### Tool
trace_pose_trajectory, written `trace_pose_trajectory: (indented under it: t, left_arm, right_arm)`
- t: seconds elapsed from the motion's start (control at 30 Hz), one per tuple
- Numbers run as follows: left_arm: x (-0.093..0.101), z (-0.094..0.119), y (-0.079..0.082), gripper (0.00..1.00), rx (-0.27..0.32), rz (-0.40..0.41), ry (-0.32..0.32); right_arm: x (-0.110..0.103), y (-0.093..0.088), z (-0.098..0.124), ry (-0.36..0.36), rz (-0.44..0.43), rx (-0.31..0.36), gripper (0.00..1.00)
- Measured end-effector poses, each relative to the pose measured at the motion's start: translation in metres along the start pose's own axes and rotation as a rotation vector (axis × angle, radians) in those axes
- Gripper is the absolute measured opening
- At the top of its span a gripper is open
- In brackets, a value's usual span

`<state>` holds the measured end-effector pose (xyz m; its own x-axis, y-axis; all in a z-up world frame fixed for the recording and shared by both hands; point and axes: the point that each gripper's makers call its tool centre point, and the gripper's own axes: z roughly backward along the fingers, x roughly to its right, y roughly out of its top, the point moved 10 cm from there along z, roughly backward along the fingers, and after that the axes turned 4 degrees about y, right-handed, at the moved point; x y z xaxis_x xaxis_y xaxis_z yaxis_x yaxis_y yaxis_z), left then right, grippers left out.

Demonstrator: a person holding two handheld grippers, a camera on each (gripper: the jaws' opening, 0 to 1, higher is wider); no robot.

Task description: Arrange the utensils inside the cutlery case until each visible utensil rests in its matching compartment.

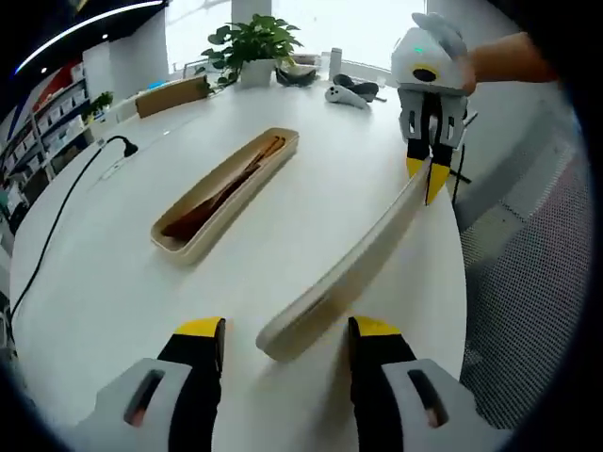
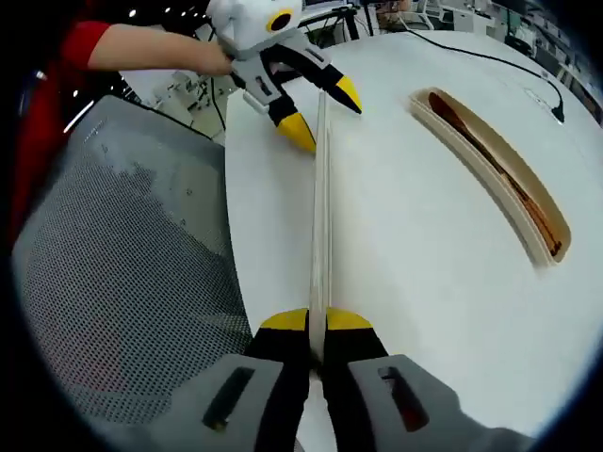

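1. We see the right gripper (image 2: 317, 325) clamping one end of the case lid (image 2: 320, 226), at bottom centre of the right gripper view.
2. The left gripper (image 1: 287, 341) stands open around the lid's other end.
3. The cutlery case (image 1: 226, 193) holds dark utensils (image 1: 221, 193), at centre left.
4. A black cable (image 1: 57, 221), potted plant (image 1: 252, 42) and mesh chair (image 2: 122, 254) surround the white table (image 1: 113, 282).

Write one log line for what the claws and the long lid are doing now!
right claw: shut on lid end | left claw: open around other end | case: open on table, brown utensils inside
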<state>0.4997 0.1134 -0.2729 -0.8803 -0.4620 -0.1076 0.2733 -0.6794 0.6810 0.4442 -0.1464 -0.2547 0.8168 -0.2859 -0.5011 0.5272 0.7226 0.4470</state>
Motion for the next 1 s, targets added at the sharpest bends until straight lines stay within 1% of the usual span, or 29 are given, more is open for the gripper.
trace_pose_trajectory:
  t: [0.03, 0.07, 0.1, 0.13, 0.17, 0.2, 0.23, 0.27, 0.3, 0.33, 0.37, 0.4, 0.43, 0.47, 0.5, 0.53, 0.6, 0.63, 0.67, 0.7, 0.77, 0.8, 0.87, 0.97, 1.0]
  left_arm:
    - [-0.001, 0.002, 0.001, 0.70, 0.000, -0.034, 0.013]
    - [-0.001, 0.006, 0.004, 0.69, -0.002, -0.076, 0.032]
    - [-0.002, 0.010, 0.010, 0.71, 0.007, -0.154, 0.079]
    - [-0.002, 0.013, 0.016, 0.75, 0.037, -0.211, 0.113]
    - [-0.001, 0.015, 0.021, 0.81, 0.067, -0.246, 0.116]
    - [0.004, 0.018, 0.026, 0.84, 0.091, -0.267, 0.083]
    - [0.007, 0.021, 0.030, 0.82, 0.092, -0.285, 0.061]
    - [0.009, 0.024, 0.035, 0.80, 0.084, -0.344, 0.046]
    - [0.010, 0.024, 0.037, 0.78, 0.081, -0.375, 0.032]
    - [0.014, 0.025, 0.042, 0.75, 0.074, -0.429, -0.003]
    - [0.016, 0.025, 0.044, 0.71, 0.071, -0.463, -0.018]
    - [0.017, 0.025, 0.049, 0.69, 0.069, -0.523, -0.022]
    - [0.016, 0.025, 0.051, 0.68, 0.063, -0.560, -0.013]
    - [0.018, 0.026, 0.057, 0.66, 0.075, -0.611, -0.030]
    - [0.017, 0.026, 0.059, 0.66, 0.069, -0.649, -0.046]
    - [0.017, 0.026, 0.061, 0.65, 0.057, -0.667, -0.058]
    - [0.017, 0.027, 0.065, 0.62, 0.045, -0.691, -0.087]
    - [0.018, 0.028, 0.067, 0.59, 0.051, -0.722, -0.118]
    - [0.019, 0.028, 0.068, 0.58, 0.043, -0.735, -0.134]
    - [0.019, 0.027, 0.069, 0.56, 0.010, -0.753, -0.149]
    - [0.021, 0.025, 0.068, 0.52, -0.033, -0.777, -0.192]
    - [0.021, 0.024, 0.069, 0.51, -0.035, -0.782, -0.195]
    - [0.017, 0.018, 0.072, 0.50, -0.036, -0.787, -0.190]
    - [0.005, 0.008, 0.079, 0.50, -0.045, -0.788, -0.171]
    - [0.000, 0.005, 0.081, 0.50, -0.055, -0.778, -0.159]
  right_arm:
    - [-0.001, 0.000, 0.002, 0.024, -0.021, 0.018, 0.00]
    - [-0.003, 0.001, 0.004, 0.049, -0.064, 0.033, 0.00]
    - [-0.004, 0.001, 0.005, 0.073, -0.107, 0.036, 0.00]
    - [-0.007, 0.001, 0.006, 0.108, -0.139, 0.044, 0.00]
    - [-0.009, 0.001, 0.007, 0.125, -0.156, 0.048, 0.00]
    - [-0.010, 0.001, 0.008, 0.140, -0.174, 0.057, 0.00]
    - [-0.015, 0.000, 0.011, 0.194, -0.250, 0.058, 0.00]
    - [-0.016, 0.000, 0.011, 0.202, -0.247, 0.084, 0.00]
    - [-0.016, 0.001, 0.012, 0.214, -0.250, 0.112, 0.00]
    - [-0.018, 0.002, 0.014, 0.248, -0.292, 0.127, 0.00]
    - [-0.020, 0.002, 0.015, 0.284, -0.320, 0.150, 0.00]
    - [-0.021, 0.004, 0.016, 0.306, -0.313, 0.173, 0.00]
    - [-0.028, 0.005, 0.017, 0.337, -0.313, 0.179, 0.00]
    - [-0.031, 0.007, 0.018, 0.371, -0.295, 0.191, 0.00]
    - [-0.032, 0.005, 0.019, 0.396, -0.325, 0.200, 0.00]
    - [-0.030, 0.004, 0.020, 0.393, -0.337, 0.202, 0.00]
    - [-0.033, 0.004, 0.023, 0.409, -0.363, 0.223, 0.00]
    - [-0.035, 0.003, 0.025, 0.424, -0.373, 0.224, 0.00]
    - [-0.035, 0.002, 0.026, 0.433, -0.383, 0.233, 0.00]
    - [-0.036, 0.002, 0.027, 0.437, -0.390, 0.242, 0.00]
    - [-0.034, 0.002, 0.032, 0.447, -0.409, 0.289, 0.01]
    - [-0.032, 0.003, 0.035, 0.456, -0.426, 0.311, 0.01]
    - [-0.025, 0.004, 0.039, 0.459, -0.438, 0.330, 0.00]
    - [-0.014, 0.008, 0.042, 0.480, -0.488, 0.344, 0.00]
    - [-0.009, 0.011, 0.044, 0.492, -0.526, 0.373, 0.00]
